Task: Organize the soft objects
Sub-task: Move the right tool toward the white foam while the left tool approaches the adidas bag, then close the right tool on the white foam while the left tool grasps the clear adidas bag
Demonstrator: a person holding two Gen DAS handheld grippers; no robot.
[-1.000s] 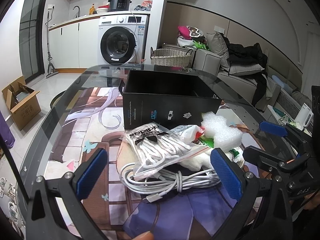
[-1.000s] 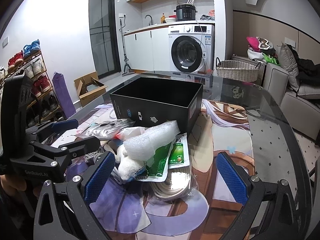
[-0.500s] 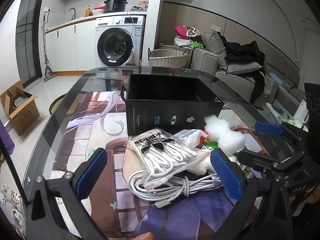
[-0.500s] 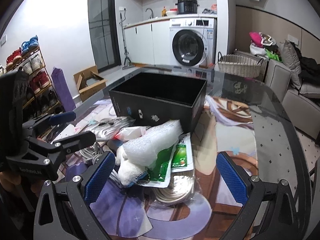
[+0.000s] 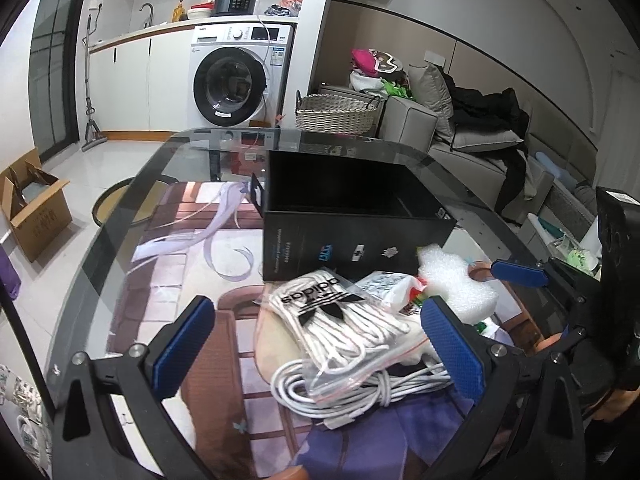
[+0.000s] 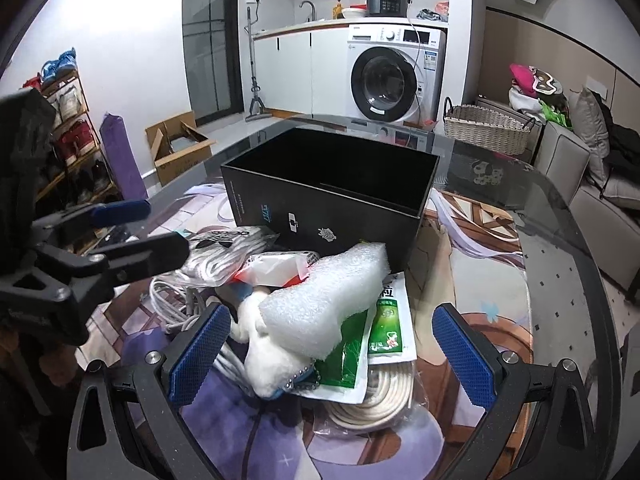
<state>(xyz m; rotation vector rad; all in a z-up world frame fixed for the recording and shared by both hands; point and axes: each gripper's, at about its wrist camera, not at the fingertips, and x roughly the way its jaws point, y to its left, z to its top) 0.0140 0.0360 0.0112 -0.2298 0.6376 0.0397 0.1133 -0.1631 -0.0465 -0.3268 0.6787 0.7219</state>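
A pile of soft things lies on the glass table in front of an open black box. It holds a clear adidas bag of white laces, a white cable coil, a white foam piece, a white plush, green packets and a bagged white cord coil. My left gripper is open and empty over the laces bag. My right gripper is open and empty over the foam and plush.
The table has a printed mat under the glass and a curved edge. Each gripper shows in the other's view, the right one at the right and the left one at the left. A wicker basket, sofa and washing machine stand beyond.
Both grippers have pulled back and risen slightly, so the pile and box look a little farther. Nothing was grasped; the objects have not moved.
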